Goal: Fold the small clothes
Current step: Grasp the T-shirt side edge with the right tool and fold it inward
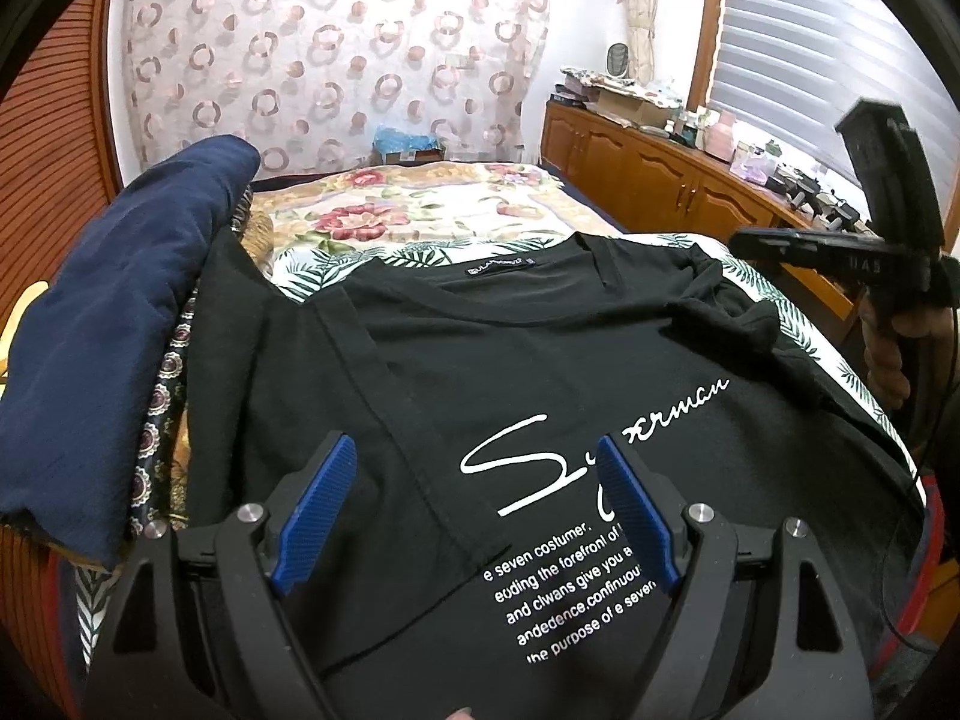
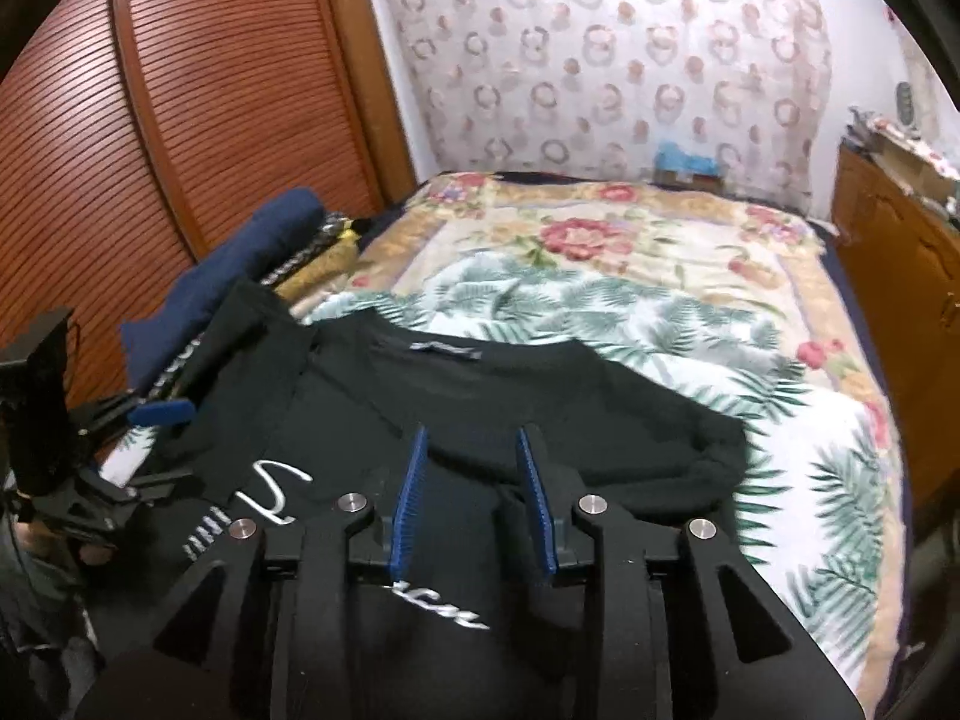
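A black T-shirt (image 1: 540,360) with white script lettering lies face up on the bed (image 2: 660,252), spread over the fern-print sheet (image 2: 810,480), its collar label (image 1: 501,268) pointing toward the floral bedspread (image 1: 372,210) beyond. The side of the T-shirt nearest the navy garment (image 1: 120,324) is already turned inward, leaving a long straight fold edge across the chest; the opposite sleeve (image 2: 690,456) lies loosely bunched and not yet folded.

The left tongs (image 1: 474,504) stand wide apart above the printed chest, with nothing pinched between them. The right tongs (image 2: 474,498) are only partly apart, their blue pads clear of the cloth, hovering over the T-shirt just short of the bunched sleeve; they grip nothing.

Judging by its drape and wrinkles, the T-shirt is light, thin knit: soft, limp, and likely to sag or slide out of shape if lifted by one point. It seems best taken at an edge, pinching the bunched sleeve at its shoulder seam and the hem on the same side, so both layers come up together and fold over toward the lettering.
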Available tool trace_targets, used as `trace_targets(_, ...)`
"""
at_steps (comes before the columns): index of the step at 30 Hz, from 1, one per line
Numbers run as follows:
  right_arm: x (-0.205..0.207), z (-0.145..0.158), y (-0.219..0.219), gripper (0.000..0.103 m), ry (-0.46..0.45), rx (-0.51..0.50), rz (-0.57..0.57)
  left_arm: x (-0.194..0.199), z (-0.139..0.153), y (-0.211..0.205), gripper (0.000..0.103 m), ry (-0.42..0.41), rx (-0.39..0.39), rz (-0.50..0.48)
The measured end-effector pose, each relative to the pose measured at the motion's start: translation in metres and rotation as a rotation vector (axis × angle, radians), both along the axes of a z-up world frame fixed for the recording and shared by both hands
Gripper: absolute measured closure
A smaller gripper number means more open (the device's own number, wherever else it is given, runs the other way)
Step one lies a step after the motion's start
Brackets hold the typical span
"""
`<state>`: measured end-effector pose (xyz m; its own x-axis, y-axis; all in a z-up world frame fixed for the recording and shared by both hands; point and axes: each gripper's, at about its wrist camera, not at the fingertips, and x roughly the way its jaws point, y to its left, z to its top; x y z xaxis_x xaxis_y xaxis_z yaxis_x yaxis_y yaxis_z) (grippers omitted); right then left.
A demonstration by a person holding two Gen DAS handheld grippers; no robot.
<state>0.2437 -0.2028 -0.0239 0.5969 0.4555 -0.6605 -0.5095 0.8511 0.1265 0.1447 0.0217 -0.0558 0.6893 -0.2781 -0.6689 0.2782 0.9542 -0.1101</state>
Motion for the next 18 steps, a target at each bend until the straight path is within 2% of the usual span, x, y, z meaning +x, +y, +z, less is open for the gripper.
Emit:
trace_targets(4,-0.009,-0.005,-0.025,0.071,-0.003,-0.057,-0.067,-0.006,0.002,-0.001,0.02,-0.01,-0.004,-0.001)
trace_targets(10,-0.03,-0.023,-0.063,0.07,0.036,-0.081,-0.164,-0.028,0.005,-0.004,0.02,-0.027,-0.005,-0.008)
trace_targets(18,-0.065,-0.049,-0.083,0.071,0.097,-0.105,-0.218,-0.056,-0.003,-0.007,0.02,-0.015,-0.003,-0.01)
